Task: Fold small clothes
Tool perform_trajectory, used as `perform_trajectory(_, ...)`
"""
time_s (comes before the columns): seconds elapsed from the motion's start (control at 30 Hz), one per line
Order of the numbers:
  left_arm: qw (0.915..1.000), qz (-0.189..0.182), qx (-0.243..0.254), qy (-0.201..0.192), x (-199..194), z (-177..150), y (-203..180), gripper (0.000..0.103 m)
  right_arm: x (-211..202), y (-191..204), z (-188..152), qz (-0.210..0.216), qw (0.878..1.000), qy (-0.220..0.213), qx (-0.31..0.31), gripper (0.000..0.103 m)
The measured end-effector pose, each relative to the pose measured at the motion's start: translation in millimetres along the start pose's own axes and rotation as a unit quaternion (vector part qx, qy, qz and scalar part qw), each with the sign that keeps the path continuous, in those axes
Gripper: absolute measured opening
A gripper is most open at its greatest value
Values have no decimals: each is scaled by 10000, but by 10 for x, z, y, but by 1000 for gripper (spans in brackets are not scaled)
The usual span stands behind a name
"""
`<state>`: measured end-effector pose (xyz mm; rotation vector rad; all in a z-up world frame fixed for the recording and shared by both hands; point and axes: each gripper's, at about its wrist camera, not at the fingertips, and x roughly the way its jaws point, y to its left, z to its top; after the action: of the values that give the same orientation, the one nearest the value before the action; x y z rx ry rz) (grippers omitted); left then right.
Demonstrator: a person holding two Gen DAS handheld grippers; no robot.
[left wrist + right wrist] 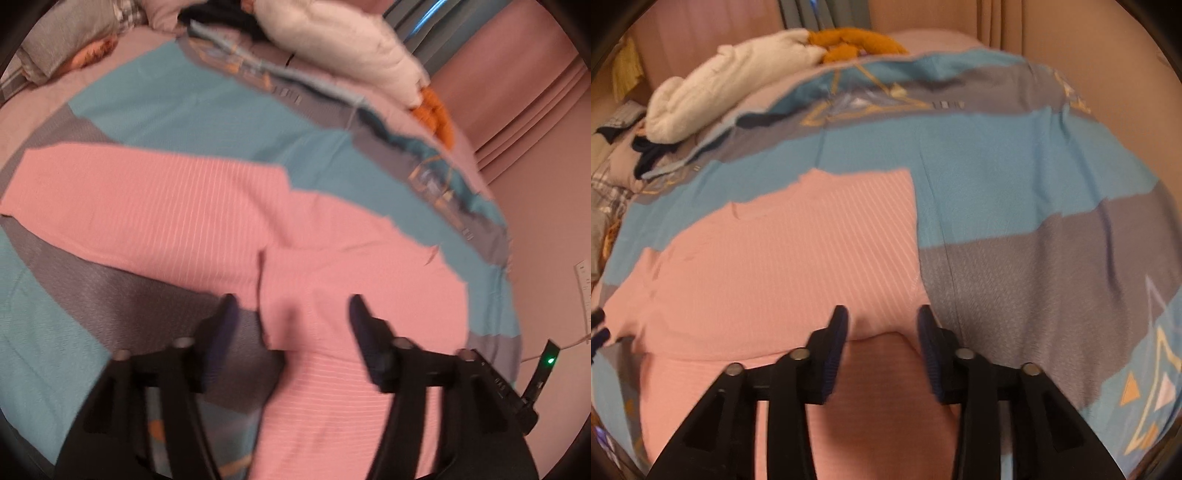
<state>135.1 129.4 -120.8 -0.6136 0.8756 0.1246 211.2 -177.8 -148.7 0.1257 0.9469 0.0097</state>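
A teal-and-grey bedspread (pixel 1015 155) carries a white quilt (pixel 731 85) beside an orange cloth (pixel 857 42).

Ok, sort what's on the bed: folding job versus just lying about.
Job:
pink striped garment
left hand-held gripper, open
right hand-held gripper, open

Lying about:
white fluffy bundle
orange cloth
dark clothes
patterned bedspread

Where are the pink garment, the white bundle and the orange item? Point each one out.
pink garment (pixel 798 258): right wrist view, on its flat striped middle.
white bundle (pixel 738 81): right wrist view, on the middle of the rolled fabric.
orange item (pixel 437 112): left wrist view, on its visible knitted part beside the white bundle.
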Motion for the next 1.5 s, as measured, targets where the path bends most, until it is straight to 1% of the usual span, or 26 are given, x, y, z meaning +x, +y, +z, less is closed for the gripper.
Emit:
perform_trajectory(0.03,10000,-54,20,-81,-75,-4,-21,80,-65,21,-7,-8,9999,-108,-41,50)
perform_trajectory(0.07,9998,-99,46,-135,-141,-8,-44,91,-152,42,-23,-22,9997,-233,-84,55)
perform_trajectory(0.13,9995,-171,102,-261,-269,-24,-98,99,-281,70,-42,25,9991,-407,-132,60)
perform_trajectory(0.17,9990,-203,140,-368,-350,-41,-112,99,-333,73,-43,60,9988,-469,-141,66)
perform_trajectory(0.2,9988,-201,161,-415,-383,-46,-120,100,-384,83,-51,85,9985,-528,-147,75)
perform_trajectory(0.27,9982,-141,194,-543,-476,-65,-116,101,-494,107,-59,109,9974,-688,-161,86)
perform_trajectory(0.37,9969,10,106,-782,-585,-92,-31,102,-630,147,-92,149,9958,-872,-230,95)
perform_trajectory(0.47,9956,186,-59,-917,-641,-88,122,102,-736,177,-136,236,9943,-1006,-276,95)
perform_trajectory(0.6,9929,467,-505,-974,-679,-49,461,102,-876,196,-241,496,9915,-1168,-280,96)
perform_trajectory(0.67,9892,655,-780,-1053,-718,-25,659,102,-923,189,-297,584,9908,-1188,-286,96)
perform_trajectory(0.7,9859,802,-957,-1114,-735,-6,790,102,-940,181,-320,593,9907,-1189,-284,96)
perform_trajectory(0.8,9775,1046,-1365,-1221,-782,23,1105,102,-981,130,-394,498,9916,-1168,-258,96)
perform_trajectory(0.87,9730,1082,-1620,-1238,-789,35,1290,101,-992,95,-445,405,9922,-1146,-258,96)
perform_trajectory(0.93,9668,1141,-1901,-1274,-790,46,1505,101,-980,59,-502,295,9934,-1080,-258,96)
perform_trajectory(1.0,9601,1234,-2137,-1320,-768,61,1685,99,-956,30,-538,282,9944,-996,-203,96)
perform_trajectory(1.07,9556,1253,-2302,-1348,-731,83,1811,92,-929,4,-579,328,9954,-898,-103,96)
perform_trajectory(1.1,9525,1232,-2435,-1349,-693,97,1905,90,-912,-8,-589,340,9958,-853,-51,96)
perform_trajectory(1.17,9476,1193,-2636,-1353,-641,114,2034,81,-894,-25,-620,344,9963,-779,50,96)
perform_trajectory(1.23,9421,1166,-2836,-1356,-575,143,2165,75,-888,-44,-630,399,9964,-725,165,96)
perform_trajectory(1.37,9373,1111,-2999,-1384,-456,207,2328,69,-908,-65,-639,427,9960,-727,287,96)
perform_trajectory(1.4,9349,1078,-3077,-1402,-428,223,2370,68,-914,-64,-638,408,9960,-738,293,96)
perform_trajectory(1.5,9291,918,-3214,-1581,-393,284,2438,61,-924,-62,-642,365,9960,-756,306,96)
